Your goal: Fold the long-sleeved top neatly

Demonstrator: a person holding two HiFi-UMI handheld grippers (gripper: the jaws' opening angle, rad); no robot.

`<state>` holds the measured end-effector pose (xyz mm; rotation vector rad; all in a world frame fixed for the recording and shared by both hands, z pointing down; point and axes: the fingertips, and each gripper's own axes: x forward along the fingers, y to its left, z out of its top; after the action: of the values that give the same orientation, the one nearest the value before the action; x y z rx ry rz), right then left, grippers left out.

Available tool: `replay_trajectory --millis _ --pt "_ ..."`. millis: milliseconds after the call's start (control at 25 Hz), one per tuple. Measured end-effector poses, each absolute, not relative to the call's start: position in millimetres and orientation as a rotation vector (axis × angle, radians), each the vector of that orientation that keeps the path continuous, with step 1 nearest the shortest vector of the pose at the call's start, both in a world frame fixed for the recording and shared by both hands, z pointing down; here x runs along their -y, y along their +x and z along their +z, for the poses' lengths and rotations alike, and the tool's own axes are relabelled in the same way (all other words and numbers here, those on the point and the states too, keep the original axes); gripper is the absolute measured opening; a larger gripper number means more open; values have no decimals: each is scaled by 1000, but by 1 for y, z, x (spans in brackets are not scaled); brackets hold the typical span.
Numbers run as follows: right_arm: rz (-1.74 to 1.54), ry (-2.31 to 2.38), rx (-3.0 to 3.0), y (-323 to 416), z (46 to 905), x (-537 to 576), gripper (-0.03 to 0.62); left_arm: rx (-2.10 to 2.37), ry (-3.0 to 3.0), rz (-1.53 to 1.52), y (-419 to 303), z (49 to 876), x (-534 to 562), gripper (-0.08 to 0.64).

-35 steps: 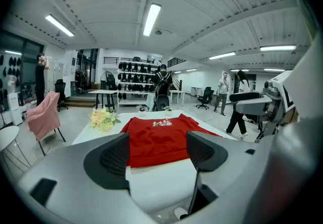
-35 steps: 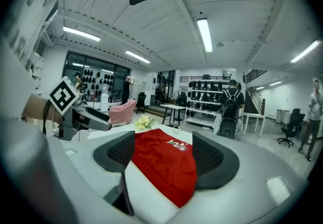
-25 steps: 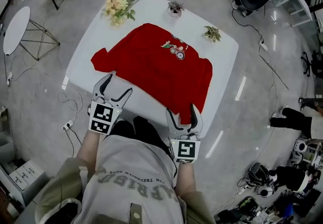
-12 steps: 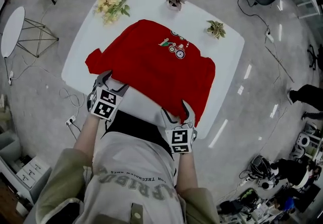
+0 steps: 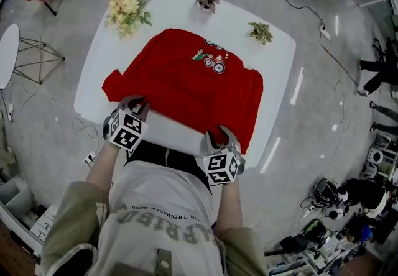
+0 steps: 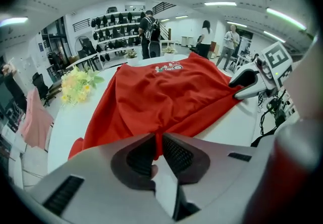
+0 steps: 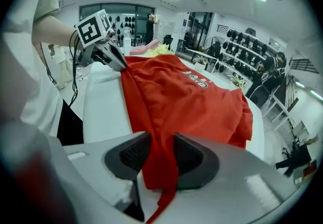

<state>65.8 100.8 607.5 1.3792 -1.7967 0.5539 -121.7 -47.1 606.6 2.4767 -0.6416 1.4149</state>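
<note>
Head view: the red top [image 5: 186, 79] lies spread on the white table [image 5: 277, 51], centre frame. My left claw [image 5: 133, 104] and right claw [image 5: 221, 136] meet its near edge, lower middle.

Left gripper view, bottom centre: my jaws have just been closing and pinch a thin fold of the cloth.

Right gripper view, bottom centre: my jaws have just been closing and clamp a thicker bunch.

I judge the first fold is beginning. Next I should lift both corners evenly and carry them toward the far edge.

Left hand-held gripper [image 6: 157, 140] jaws just closed, pinching red top [image 6: 166, 92] edge.
</note>
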Motion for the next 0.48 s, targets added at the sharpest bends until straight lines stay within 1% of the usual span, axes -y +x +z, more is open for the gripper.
replay_trajectory --millis 40,80,120,200,480 --pt "560 1398 1791 67 606 -101 133 615 2498 1405 -119 603 46 43" --pt "563 1423 1785 69 603 -100 84 588 2520 1392 -116 598 44 37" --pt "566 1452 1778 70 600 -99 48 564 2540 1376 -114 593 43 35" --pt "575 1515 1766 72 591 -98 11 525 2571 1334 -112 581 42 33" --pt "615 1656 1730 62 570 -104 9 402 2632 1220 -126 551 38 31"
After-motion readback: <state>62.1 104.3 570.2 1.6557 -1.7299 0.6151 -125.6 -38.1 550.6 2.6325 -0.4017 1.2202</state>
